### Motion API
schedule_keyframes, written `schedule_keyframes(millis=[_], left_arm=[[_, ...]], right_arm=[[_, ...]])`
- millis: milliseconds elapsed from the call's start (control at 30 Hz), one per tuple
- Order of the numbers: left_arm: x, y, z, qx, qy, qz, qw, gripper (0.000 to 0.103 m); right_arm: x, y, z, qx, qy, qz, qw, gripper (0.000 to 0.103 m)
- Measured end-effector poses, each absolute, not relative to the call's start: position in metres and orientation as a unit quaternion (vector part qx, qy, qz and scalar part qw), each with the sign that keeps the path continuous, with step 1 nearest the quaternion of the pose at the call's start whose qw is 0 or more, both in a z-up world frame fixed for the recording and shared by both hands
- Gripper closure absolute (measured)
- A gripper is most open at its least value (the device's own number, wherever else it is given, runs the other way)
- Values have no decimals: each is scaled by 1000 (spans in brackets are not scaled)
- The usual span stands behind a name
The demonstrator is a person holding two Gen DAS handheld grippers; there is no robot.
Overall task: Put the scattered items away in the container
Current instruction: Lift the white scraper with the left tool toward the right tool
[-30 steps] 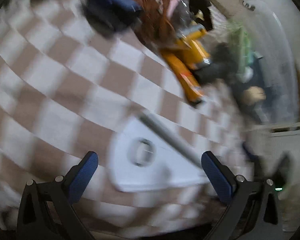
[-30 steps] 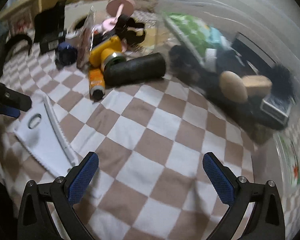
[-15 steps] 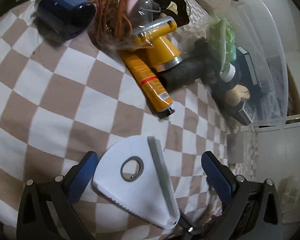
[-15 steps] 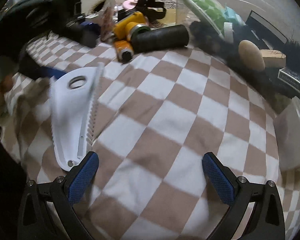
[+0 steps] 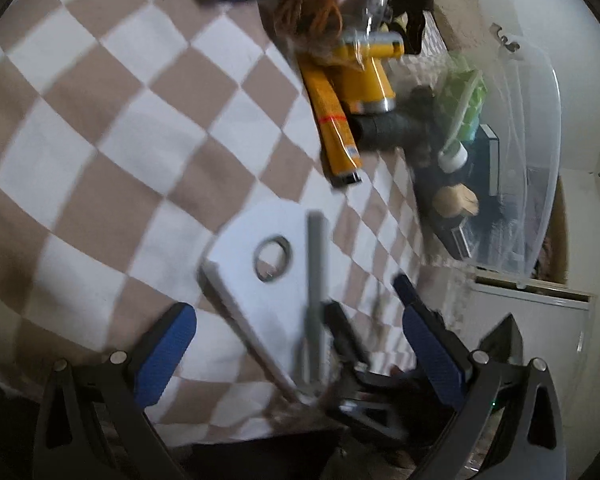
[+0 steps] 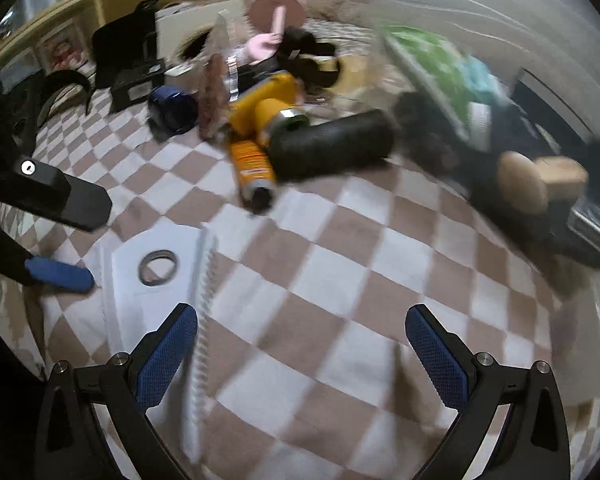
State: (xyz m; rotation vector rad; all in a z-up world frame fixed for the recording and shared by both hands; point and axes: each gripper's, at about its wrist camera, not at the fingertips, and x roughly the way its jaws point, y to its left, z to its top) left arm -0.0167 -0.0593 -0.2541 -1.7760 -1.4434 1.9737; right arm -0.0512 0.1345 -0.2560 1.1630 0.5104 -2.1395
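Note:
A flat white wedge-shaped tool (image 5: 268, 280) with a metal ring and a toothed grey edge lies on the checkered cloth; it also shows in the right wrist view (image 6: 152, 280). My left gripper (image 5: 296, 356) is open, its fingers on either side of the tool's near end. My right gripper (image 6: 300, 356) is open and empty, its left fingertip beside the tool's toothed edge. The clear plastic container (image 5: 532, 152) lies on its side at the right with several items inside; it also shows in the right wrist view (image 6: 500, 60).
A pile lies near the container's mouth: an orange tube (image 6: 252, 168), a yellow bottle (image 6: 268, 108), a black roll (image 6: 332, 144), a blue pouch (image 6: 172, 108), a pink item (image 6: 272, 20). Black cases (image 6: 128, 56) and a shelf stand behind.
Both grippers have closed in on the white tool. The right gripper's fingers now show in the left wrist view, close to the tool's near end.

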Motion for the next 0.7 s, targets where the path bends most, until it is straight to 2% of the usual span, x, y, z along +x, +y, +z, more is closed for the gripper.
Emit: schedule_keyframes(millis=[100, 333, 533, 700], left_arm=[[-23, -52, -254, -595, -463, 654, 62, 0], [-39, -37, -253, -591, -457, 660, 78, 0], [-39, -45, -258, -584, -479, 651, 81, 0], [-36, -50, -257, -577, -488, 650, 77, 0]], right_arm=[[-51, 130, -260, 444, 199, -815, 316, 0], [-54, 154, -262, 464, 142, -819, 307, 0], [-26, 170, -241, 437, 83, -812, 377, 0], [-5, 147, -259, 444, 118, -804, 377, 0]])
